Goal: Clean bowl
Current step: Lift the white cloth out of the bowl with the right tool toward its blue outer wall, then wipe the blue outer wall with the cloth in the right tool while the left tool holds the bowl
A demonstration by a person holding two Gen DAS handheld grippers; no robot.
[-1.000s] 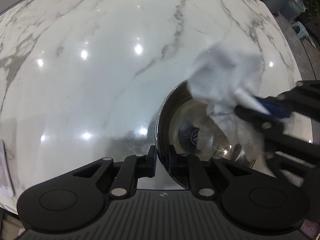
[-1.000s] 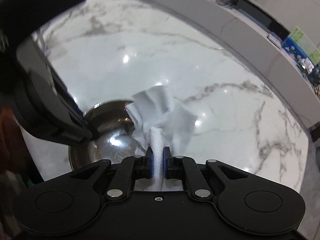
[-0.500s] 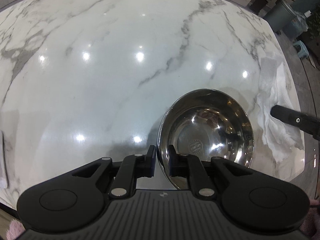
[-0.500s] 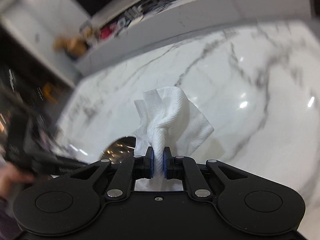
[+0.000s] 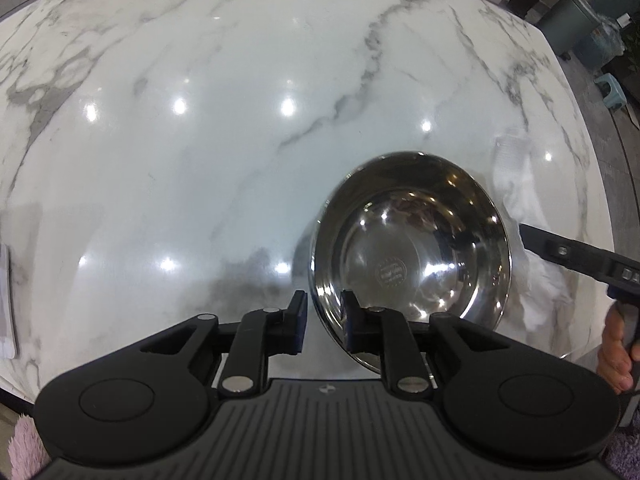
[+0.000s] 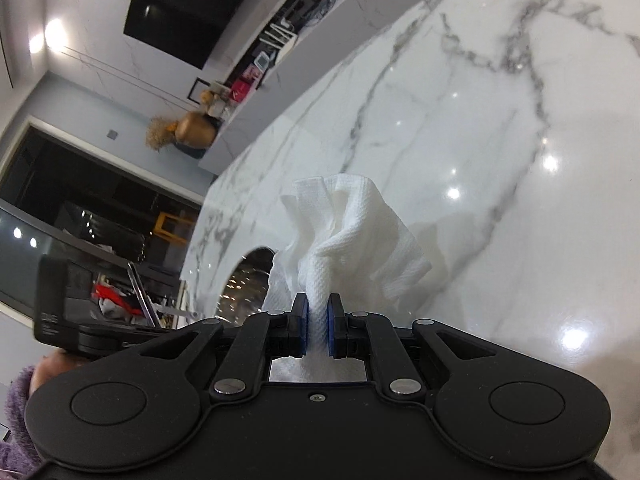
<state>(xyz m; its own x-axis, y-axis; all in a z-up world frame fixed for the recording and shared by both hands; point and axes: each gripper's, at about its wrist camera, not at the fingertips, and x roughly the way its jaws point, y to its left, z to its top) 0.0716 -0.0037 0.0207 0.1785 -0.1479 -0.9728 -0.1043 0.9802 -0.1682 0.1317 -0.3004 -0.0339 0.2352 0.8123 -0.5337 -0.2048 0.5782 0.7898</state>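
With the left gripper (image 5: pixel 323 322) pinching only the thin rim at the bowl's (image 5: pixel 412 252) seven o'clock and the right gripper (image 6: pixel 318 330) clenched on the towel (image 6: pixel 352 232) beside it, a hard wipe could skid the bowl across the glossy surface (image 5: pixel 200 140).

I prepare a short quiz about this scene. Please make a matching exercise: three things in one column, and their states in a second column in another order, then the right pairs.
Things:
1. bowl
2. paper towel
3. left gripper

States:
A. bunched and pinched between closed jaws
B. shiny inside, standing on the marble table
C. jaws astride a metal rim, one inside and one outside

Pairs: 1-B, 2-A, 3-C
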